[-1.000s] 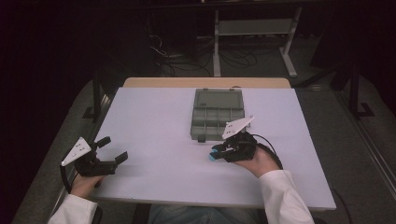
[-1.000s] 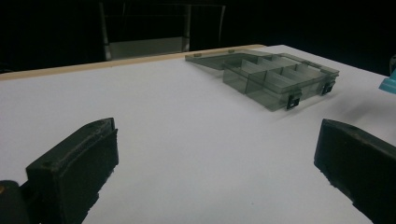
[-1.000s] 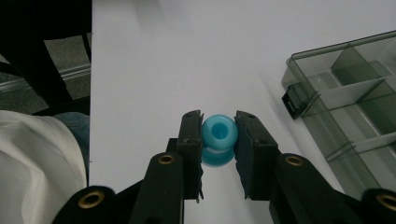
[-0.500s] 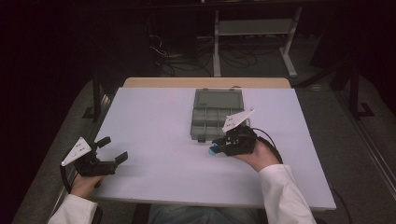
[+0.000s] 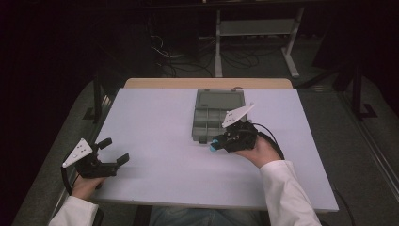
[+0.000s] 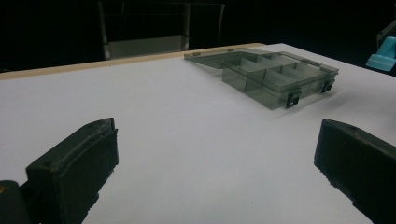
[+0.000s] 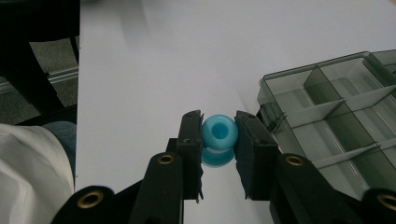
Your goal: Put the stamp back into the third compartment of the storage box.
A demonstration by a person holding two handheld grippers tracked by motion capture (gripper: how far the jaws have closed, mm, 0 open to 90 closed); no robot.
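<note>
At lower left of the high view: left tongs (image 5: 114, 151), jaws spread wide with nothing between them, resting at the near-left edge of the white bench (image 5: 155, 122); a hand in a white sleeve (image 5: 70, 214) bears them.

At centre, towards the top of the bench: compartment box (image 5: 217, 115), smoky translucent plastic, lid laid open flat behind it, two latches on the front wall, dividers upright; its cells look bare as far as can be seen.

Just right of centre: right tongs (image 5: 215, 143), jaws closed on a blue spool (image 7: 219, 133), a small ring-shaped piece with a hole through it. In the right gripper view the pads press its two flanks, and the spool hangs just beside the box's near-left corner, not over any cell.

Handling note (judgement): the step looks to be carrying the spool into a cell. Keep the squeeze steady, since a rounded piece can roll out of flat pads; lift clear of the front wall and the dividers, centre over one cell, lower close to its floor, then release so it doesn't bounce into a neighbour.
</note>
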